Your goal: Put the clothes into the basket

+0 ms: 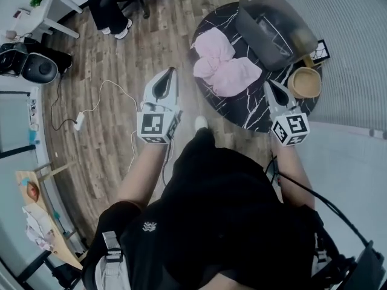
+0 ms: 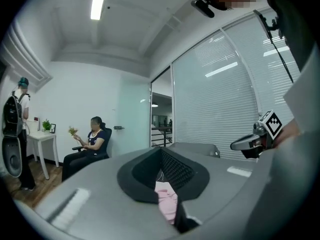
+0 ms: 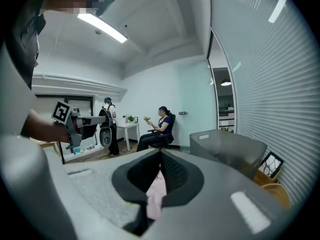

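1. On the round dark marble counter [image 1: 242, 110], the pink clothes [image 1: 221, 65] lie in a loose heap. They are just beside the grey basket [image 1: 249, 24], at its near side, and not inside it.
2. We see no pink cloth in the basket from the head view, so we judge that nothing of the task is done yet. The whole heap is left to move.
3. The left hand-held gripper [image 1: 170, 72] hangs over the wooden floor, apart from the counter's edge and to the left of the clothes. Its jaws are together and carry nothing. The pink strip low in its own view is the heap seen past the jaws, not a held piece.
4. The right hand-held gripper [image 1: 268, 84] is over the counter, near the right edge of the heap, between the clothes and a wooden bowl [image 1: 304, 82]. Its jaws are pressed together too, with nothing clamped in them.
5. In our judgement, the step in hand is the approach. Both pairs of jaws must first part, then one must go down onto the cloth and take it.
6. The basket stands close behind the heap, so the carry should be short. The heap seems to be more than one piece, so several grasps may be needed, though we cannot count the pieces.
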A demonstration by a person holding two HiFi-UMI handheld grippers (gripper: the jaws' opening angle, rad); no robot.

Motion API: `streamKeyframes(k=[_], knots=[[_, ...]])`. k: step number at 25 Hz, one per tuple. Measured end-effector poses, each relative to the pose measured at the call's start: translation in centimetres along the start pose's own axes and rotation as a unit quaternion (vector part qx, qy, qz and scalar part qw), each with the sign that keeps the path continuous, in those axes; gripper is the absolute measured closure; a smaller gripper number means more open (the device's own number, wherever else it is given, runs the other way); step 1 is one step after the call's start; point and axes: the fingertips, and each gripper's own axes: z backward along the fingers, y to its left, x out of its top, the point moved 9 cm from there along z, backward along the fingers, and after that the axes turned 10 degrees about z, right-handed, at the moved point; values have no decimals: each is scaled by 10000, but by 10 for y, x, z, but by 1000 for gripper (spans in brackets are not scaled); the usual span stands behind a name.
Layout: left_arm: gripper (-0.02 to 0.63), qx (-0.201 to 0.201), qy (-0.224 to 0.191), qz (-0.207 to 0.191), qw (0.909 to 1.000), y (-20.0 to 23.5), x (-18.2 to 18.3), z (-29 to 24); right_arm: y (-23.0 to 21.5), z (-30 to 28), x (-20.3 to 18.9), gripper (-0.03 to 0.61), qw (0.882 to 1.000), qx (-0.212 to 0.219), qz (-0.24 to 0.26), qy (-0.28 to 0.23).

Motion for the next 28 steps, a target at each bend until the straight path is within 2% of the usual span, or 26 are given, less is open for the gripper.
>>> streamKeyframes(k=[6,10,11,14,17,24,28], knots=[[607,-479,235,-167,9984,48,-2,-74,-15,-77,-10,577,9988,-320,-267,247],[607,-785,581,-117,9952,67,-14,-110,-31,-100,-7,577,9977,-603,-198,242],[607,-840,604,-96,9946,71,-16,-119,-36,-103,-6,577,9971,-688,-191,262],[607,-1042,322,-142,9939,77,-15,-144,-46,-110,-7,577,9959,-807,-163,378],[607,-1203,437,-53,9918,75,-24,-162,-47,-110,-14,577,9948,-851,-231,515],[607,-1197,616,91,9909,66,-58,-174,-42,-121,-40,577,9969,-441,-274,584],[607,-903,864,95,9921,62,-72,-180,-46,-136,-67,577,9975,-139,-335,602]])
